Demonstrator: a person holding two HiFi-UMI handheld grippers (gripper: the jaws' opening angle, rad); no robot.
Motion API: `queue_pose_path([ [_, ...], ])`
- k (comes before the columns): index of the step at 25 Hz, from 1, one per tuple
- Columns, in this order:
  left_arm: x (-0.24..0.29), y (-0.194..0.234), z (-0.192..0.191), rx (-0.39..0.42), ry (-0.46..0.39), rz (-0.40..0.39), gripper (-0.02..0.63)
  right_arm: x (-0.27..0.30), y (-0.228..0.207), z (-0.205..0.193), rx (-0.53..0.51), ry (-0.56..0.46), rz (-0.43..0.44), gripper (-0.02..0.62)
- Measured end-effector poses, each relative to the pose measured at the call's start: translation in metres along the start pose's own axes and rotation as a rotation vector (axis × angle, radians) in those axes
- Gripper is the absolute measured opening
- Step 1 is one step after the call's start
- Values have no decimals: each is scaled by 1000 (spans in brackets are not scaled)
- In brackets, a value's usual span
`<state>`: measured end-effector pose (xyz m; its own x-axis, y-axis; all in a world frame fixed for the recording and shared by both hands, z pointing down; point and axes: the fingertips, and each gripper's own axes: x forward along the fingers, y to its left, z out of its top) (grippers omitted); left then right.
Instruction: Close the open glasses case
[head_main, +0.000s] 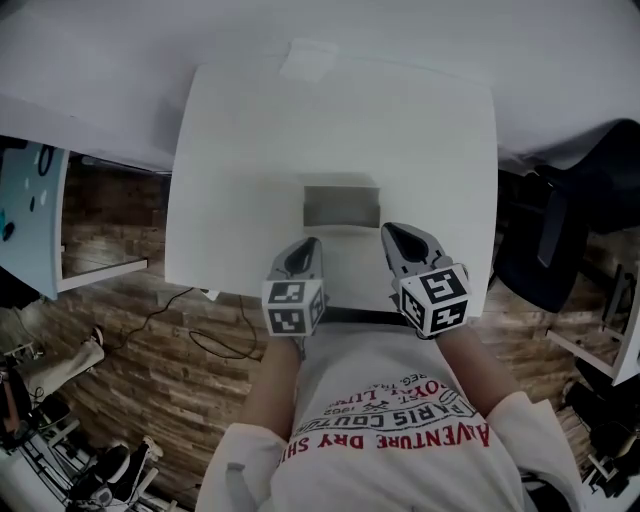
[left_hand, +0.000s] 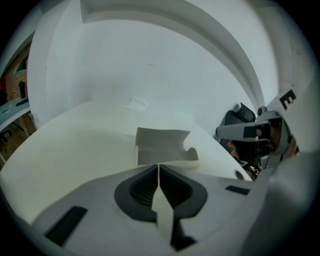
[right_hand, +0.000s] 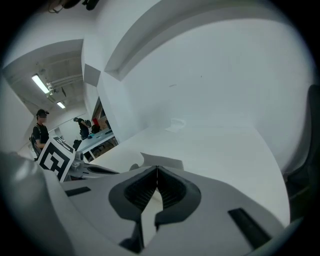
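The open glasses case is a pale grey box sitting in the middle of the white table, its lid standing upright at the far side. My left gripper hovers just short of the case's near left corner, jaws pressed together with nothing between them. My right gripper is at the near right corner, also shut and empty. In the left gripper view the case lies straight beyond the closed fingertips. In the right gripper view only the top edge of the case shows above the closed jaws.
A small clear wrapper or tape piece lies at the table's far edge. A black chair stands to the right, a white shelf unit to the left. Cables trail on the wooden floor below.
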<state>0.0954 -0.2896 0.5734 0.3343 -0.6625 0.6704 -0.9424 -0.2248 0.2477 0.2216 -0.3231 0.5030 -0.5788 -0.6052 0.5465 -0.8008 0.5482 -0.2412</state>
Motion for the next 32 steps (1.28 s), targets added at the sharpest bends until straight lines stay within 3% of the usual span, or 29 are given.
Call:
queue_pose_path([
  [13,28,16,2,-20,42,-7,12,30,-13,2,11,35,-8,12],
  [25,31,13,0,-42,42,-52,12,74,-28,12,-93,21,-63,12],
  [32,31,15,1,-43,45,-73,12,68,-22,7,-36,34,-52,12],
])
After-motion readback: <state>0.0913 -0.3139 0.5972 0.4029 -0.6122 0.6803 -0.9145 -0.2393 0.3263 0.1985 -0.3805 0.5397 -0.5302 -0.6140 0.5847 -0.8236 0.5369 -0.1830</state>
